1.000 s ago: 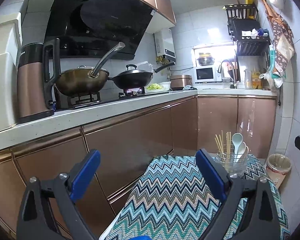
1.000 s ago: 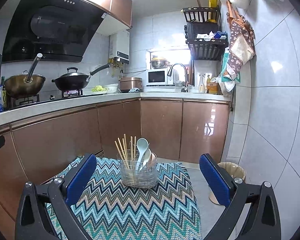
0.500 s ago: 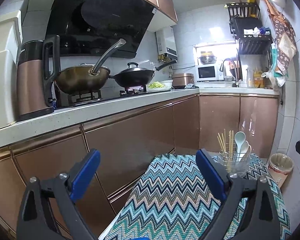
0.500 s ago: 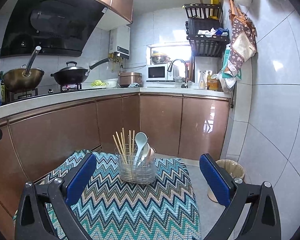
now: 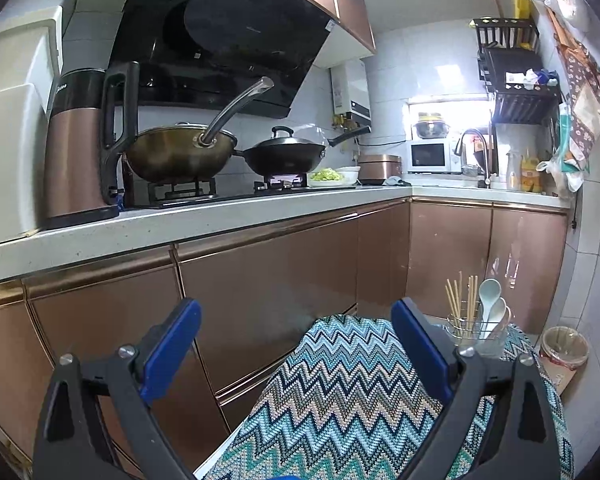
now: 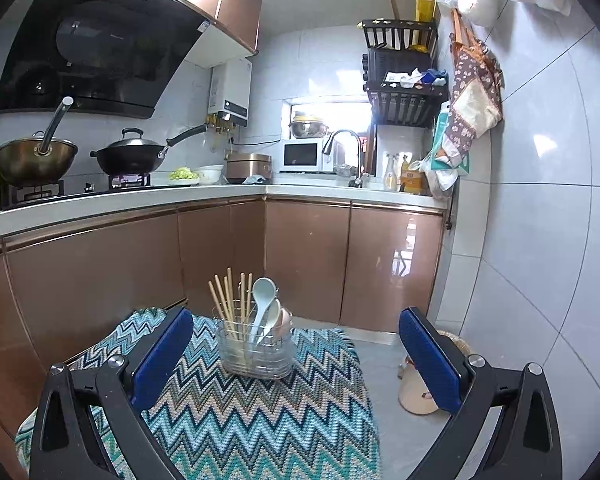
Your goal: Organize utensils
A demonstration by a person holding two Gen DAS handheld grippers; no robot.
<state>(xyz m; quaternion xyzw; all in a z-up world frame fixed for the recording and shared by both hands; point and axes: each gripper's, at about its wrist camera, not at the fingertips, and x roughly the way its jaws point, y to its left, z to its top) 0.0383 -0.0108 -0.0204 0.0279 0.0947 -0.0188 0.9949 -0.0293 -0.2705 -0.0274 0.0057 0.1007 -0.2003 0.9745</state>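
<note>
Both grippers hang wide apart, holding nothing: left gripper (image 5: 296, 340) and right gripper (image 6: 296, 344). The holder (image 6: 255, 346) stands upright at the far end of the zigzag cloth (image 6: 260, 412), chopsticks (image 6: 230, 298) and spoons (image 6: 262, 304) inside. Right view shows it whole; left view hides its base behind a fingertip and adds a kettle (image 5: 80, 148).

Chopsticks (image 6: 229, 300) left of spoons (image 6: 265, 308) in holder (image 6: 256, 354)
</note>
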